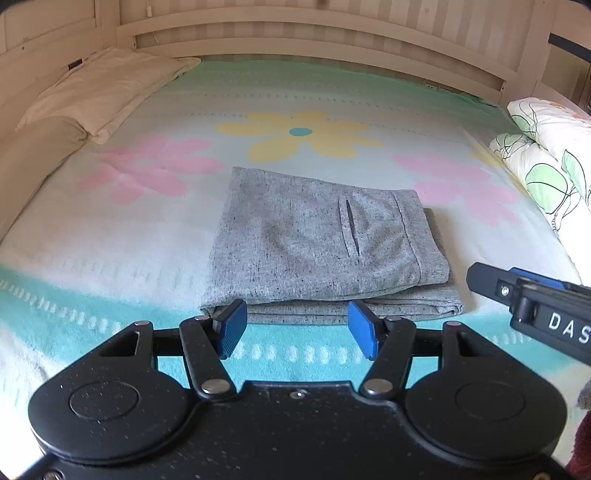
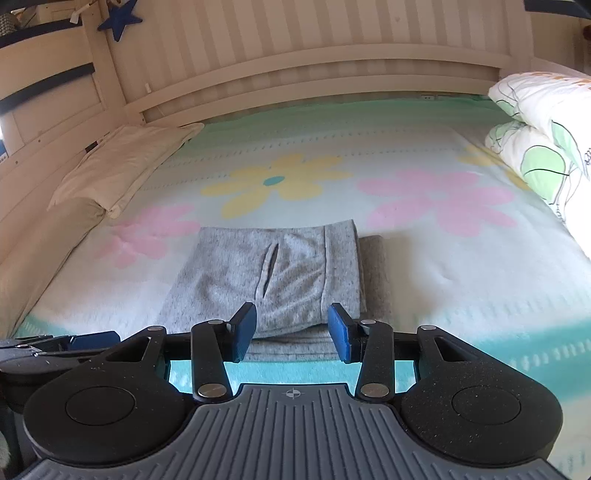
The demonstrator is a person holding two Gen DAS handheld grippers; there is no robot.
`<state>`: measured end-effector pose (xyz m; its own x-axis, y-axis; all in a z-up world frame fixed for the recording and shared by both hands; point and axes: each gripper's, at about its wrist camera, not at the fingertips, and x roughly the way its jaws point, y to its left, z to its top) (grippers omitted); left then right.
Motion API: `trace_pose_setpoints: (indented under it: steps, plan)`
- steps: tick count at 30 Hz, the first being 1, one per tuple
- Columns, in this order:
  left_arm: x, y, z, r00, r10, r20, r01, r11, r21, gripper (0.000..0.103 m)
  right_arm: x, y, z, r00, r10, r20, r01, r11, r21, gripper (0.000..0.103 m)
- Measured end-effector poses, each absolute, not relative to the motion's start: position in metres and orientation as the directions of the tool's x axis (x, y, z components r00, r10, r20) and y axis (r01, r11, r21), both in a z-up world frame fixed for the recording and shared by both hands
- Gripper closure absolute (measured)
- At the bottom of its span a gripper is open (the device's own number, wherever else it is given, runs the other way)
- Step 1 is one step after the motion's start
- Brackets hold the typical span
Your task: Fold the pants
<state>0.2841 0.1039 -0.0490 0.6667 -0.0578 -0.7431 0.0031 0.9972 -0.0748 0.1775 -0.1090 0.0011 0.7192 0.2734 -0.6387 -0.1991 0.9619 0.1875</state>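
blue ribbed pads tip the left gripper, whose jaws stand spread with nothing between them, hovering just short of the near edge of the pants. no earlier view is at hand, so only this spread state can be told. the right gripper likewise has its blue pads apart and bare, poised over the near edge of the same garment; its black body with white lettering also pokes in from the right side of the left wrist view.

the pants are grey speckled knit, folded into a compact stack of layers, the top layer showing a slit pocket and a seam band, with a lower layer sticking out at the right side and along the near edge. they lie flat on a bedspread of pale mint and white with large yellow and pink flowers, near its front turquoise band.

farther out, a cream pillow lies at the far left corner of the bed, a folded quilt with green leaf print is stacked at the right edge, and a slatted cream headboard runs across the back. a blue star hangs on the wall at upper left in the right wrist view.
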Motion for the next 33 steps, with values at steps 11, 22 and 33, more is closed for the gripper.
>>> trace_pose_setpoints:
  steps: [11, 22, 33]
  plan:
    - [0.282, 0.105, -0.049, 0.684, -0.035, -0.729, -0.005, 0.999, -0.053, 0.039, 0.178, -0.103, -0.005, 0.688, 0.259, -0.678, -0.205, 0.965, 0.161, 0.061]
    - [0.278, 0.103, -0.048, 0.679, -0.048, -0.733, 0.012, 0.998, -0.054, 0.039, 0.177, -0.100, -0.006, 0.683, 0.264, -0.681, -0.217, 0.964, 0.156, 0.061]
    - [0.278, 0.102, -0.050, 0.682, -0.025, -0.731, 0.004, 1.000, -0.031, 0.039, 0.176, -0.101, -0.005, 0.682, 0.265, -0.682, -0.218, 0.963, 0.156, 0.061]
